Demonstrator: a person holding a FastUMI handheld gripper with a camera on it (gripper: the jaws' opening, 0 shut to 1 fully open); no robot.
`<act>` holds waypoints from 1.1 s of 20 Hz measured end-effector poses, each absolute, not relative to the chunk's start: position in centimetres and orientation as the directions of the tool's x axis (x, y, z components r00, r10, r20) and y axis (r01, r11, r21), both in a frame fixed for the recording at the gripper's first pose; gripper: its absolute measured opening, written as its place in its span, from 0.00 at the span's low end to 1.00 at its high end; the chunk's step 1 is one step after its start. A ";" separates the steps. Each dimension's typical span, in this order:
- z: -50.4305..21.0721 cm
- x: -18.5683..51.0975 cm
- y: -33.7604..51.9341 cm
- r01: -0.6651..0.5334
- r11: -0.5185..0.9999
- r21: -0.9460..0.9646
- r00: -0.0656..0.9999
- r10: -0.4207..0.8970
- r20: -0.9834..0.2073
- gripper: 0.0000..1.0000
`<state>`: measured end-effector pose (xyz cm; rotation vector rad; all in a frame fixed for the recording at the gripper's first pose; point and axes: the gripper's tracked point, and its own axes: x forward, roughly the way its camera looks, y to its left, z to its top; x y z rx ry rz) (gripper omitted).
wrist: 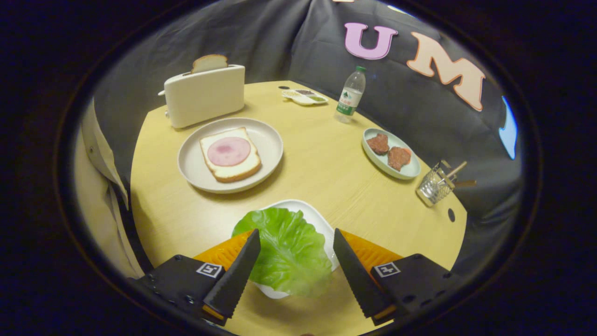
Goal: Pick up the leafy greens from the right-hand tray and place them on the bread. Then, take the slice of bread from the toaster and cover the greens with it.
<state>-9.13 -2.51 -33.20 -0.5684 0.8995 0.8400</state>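
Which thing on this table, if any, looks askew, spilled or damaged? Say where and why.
Nothing is spilled or damaged. Only the wire basket beyond the meat tray leans. The open gripper straddles the lettuce leaf, which overhangs its white tray.

leafy greens (287, 249) – bright green | toaster (205, 95) – cream | bread (230, 154) – pale, pink slice | table (322, 172) – light wood

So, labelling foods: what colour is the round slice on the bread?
Pink, on the round slice, gripper view.
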 end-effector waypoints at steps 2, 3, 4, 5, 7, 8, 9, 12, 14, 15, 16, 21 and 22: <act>-34.4 -9.4 -3.1 -0.816 0.573 -0.074 0.336 0.368 -0.867 1.00; -34.9 -9.5 -3.3 -0.811 0.581 -0.067 0.329 0.359 -0.873 1.00; -35.3 -9.6 -3.5 -0.805 0.590 -0.061 0.325 0.353 -0.877 1.00; -35.7 -9.6 -3.6 -0.800 0.598 -0.055 0.322 0.349 -0.880 1.00; -36.4 -9.7 -3.9 -0.789 0.613 -0.042 0.313 0.341 -0.887 1.00; -36.6 -9.8 -4.0 -0.787 0.616 -0.038 0.307 0.337 -0.890 1.00; -36.9 -10.0 -4.0 -0.786 0.617 -0.034 0.301 0.334 -0.893 1.00; -37.1 -10.3 -3.9 -0.788 0.616 -0.017 0.286 0.341 -0.895 1.00; -37.2 -10.4 -3.9 -0.781 0.625 0.002 0.276 0.348 -0.896 0.99; -37.3 -10.5 -3.9 -0.774 0.633 0.012 0.271 0.349 -0.897 0.98; -37.4 -10.4 -4.0 -0.768 0.641 0.022 0.267 0.352 -0.897 0.97; -37.5 -10.8 -3.9 -0.735 0.674 0.075 0.246 0.367 -0.897 0.85; -37.5 -10.8 -3.9 -0.737 0.673 0.071 0.247 0.366 -0.897 0.81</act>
